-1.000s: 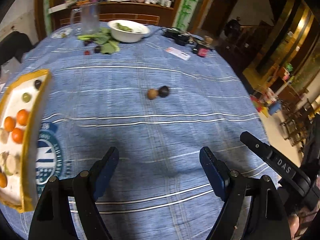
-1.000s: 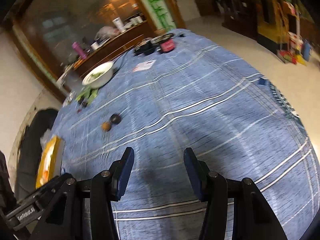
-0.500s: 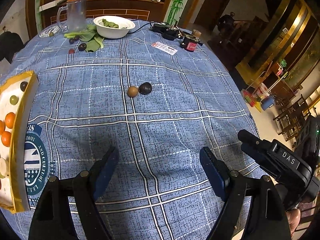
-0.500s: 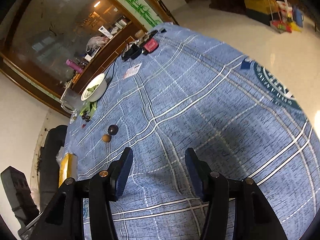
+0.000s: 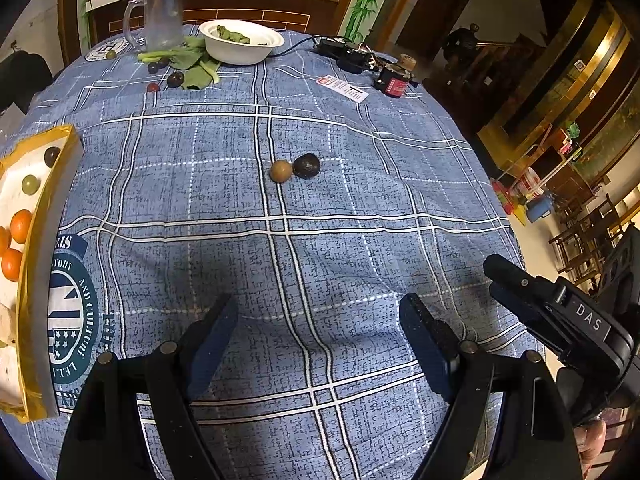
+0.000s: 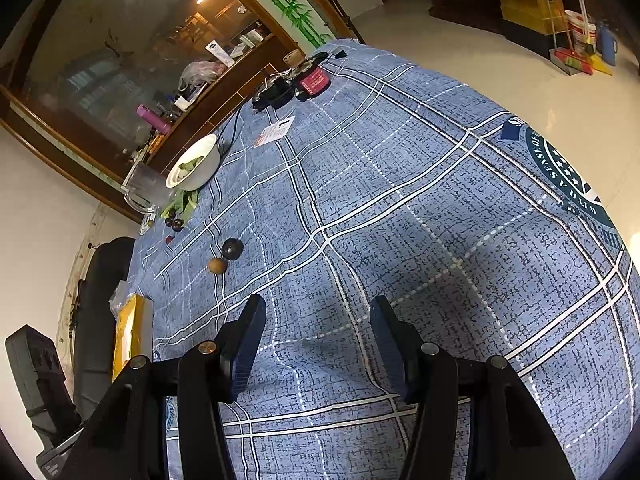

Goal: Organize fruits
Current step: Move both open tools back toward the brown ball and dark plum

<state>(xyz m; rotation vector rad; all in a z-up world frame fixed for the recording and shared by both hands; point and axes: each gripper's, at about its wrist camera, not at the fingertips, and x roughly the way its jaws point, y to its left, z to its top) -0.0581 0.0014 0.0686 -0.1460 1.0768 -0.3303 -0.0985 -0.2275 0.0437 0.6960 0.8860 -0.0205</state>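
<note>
A small brown round fruit (image 5: 280,171) and a dark avocado-like fruit (image 5: 307,165) lie touching mid-table on the blue checked cloth. They also show in the right wrist view as the brown fruit (image 6: 217,266) and the dark fruit (image 6: 232,249). A yellow-rimmed tray (image 5: 38,248) at the left edge holds oranges (image 5: 20,225), a green fruit and a dark fruit. My left gripper (image 5: 316,328) is open and empty, well short of the two fruits. My right gripper (image 6: 316,332) is open and empty above bare cloth. The tray's edge (image 6: 130,332) shows at left.
At the far side stand a white bowl (image 5: 240,42) of greens, a glass mug (image 5: 160,20), leaves and dark plums (image 5: 175,79), a paper card (image 5: 343,88), a red-labelled can (image 5: 394,82) and black cables. The table drops off at right, toward chairs.
Both views have steadied and sharpened. The left gripper's view shifted slightly, with the two fruits now a little nearer centre. The right gripper tilted, showing more of the table. Jaws stayed open.
</note>
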